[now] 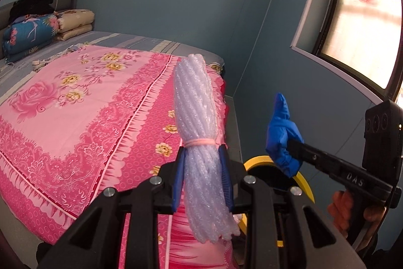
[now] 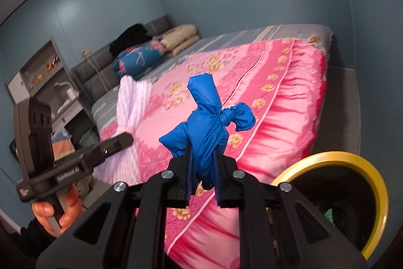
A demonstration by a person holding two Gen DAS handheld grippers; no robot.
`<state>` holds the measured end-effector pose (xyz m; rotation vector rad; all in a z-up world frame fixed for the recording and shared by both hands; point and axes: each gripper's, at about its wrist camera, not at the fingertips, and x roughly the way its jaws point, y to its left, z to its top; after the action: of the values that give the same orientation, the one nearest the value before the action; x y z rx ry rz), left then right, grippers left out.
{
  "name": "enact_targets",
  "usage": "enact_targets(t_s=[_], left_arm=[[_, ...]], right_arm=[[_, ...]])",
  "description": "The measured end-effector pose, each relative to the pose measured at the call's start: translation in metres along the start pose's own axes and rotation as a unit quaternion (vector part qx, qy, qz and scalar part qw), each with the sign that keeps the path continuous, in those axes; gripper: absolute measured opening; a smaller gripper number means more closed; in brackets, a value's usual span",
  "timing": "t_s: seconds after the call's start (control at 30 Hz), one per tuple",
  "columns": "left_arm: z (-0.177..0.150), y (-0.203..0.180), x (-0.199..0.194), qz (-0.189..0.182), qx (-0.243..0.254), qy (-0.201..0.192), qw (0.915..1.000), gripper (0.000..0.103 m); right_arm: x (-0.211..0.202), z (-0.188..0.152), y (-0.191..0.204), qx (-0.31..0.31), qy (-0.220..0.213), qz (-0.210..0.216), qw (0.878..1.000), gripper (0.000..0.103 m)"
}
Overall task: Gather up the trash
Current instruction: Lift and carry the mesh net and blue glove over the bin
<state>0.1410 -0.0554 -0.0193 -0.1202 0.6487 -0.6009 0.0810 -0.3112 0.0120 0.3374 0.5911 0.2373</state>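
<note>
Bedroom w/ blue-grey walls, pink floral bedspread (image 1: 83, 102) on bed, yellow-rimmed trash bin (image 2: 377, 183) on floor just beside bed corner. Left gripper (image 1: 202, 175) jaws closed partway, clamped on white bubble-wrap roll (image 1: 196, 102) tied w/ pink band, roll upright above bed edge. Right gripper (image 2: 204, 168) jaws nearly closed, pinching knotted blue bag (image 2: 206, 117), held up near bin, not yet inside.
</note>
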Motion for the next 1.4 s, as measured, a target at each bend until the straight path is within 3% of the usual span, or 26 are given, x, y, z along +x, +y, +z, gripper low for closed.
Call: enact_targets(t_s=[0.37,0.67,1.4], left_arm=[[0.002,-0.061,0.015,-0.016,0.053,0.003,0.9984,0.025],[0.000,-0.096,0.033,-0.029,0.083,0.015,0.9960,0.025],[-0.020,-0.160,0.079,-0.034,0.142,0.045,0.9882,0.025]], right_arm=[[-0.059,0.012,-0.034,0.018,-0.063,-0.069,0.995,0.014],[-0.080,0.015,-0.056,0.023,-0.082,-0.110,0.990,0.014],[-0.096,0.009,-0.107,0.075,-0.105,-0.138,0.982,0.014]])
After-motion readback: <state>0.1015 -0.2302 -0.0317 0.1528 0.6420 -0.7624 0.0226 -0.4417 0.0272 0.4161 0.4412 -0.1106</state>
